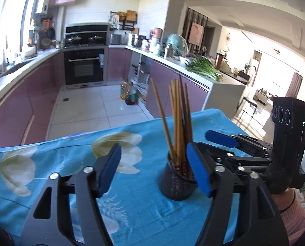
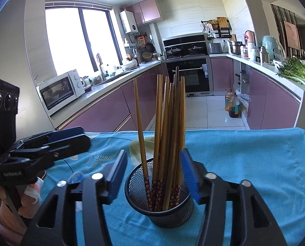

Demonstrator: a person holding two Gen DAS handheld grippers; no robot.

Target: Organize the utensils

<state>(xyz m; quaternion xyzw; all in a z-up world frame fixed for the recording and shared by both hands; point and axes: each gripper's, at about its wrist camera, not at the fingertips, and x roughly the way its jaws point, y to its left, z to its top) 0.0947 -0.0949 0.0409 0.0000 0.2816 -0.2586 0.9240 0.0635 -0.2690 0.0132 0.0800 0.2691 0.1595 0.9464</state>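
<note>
In the right wrist view, the right gripper (image 2: 154,176) fills the lower frame, its jaws parted to either side of the mesh holder (image 2: 159,196) at lower centre. The pads stand just off the rim; nothing is grasped. The chopsticks (image 2: 164,127) stand bundled upright in the holder, on the blue floral tablecloth (image 2: 244,164). In the left wrist view, the left gripper (image 1: 154,170) is likewise released, the holder just inside its right-hand pad. Beyond the table edge lies the kitchen counter (image 2: 103,88).

Judged step: chopsticks are deposited and both grippers have let go. If utensils remain, the next move calls for backing clear without tipping the holder.
</note>
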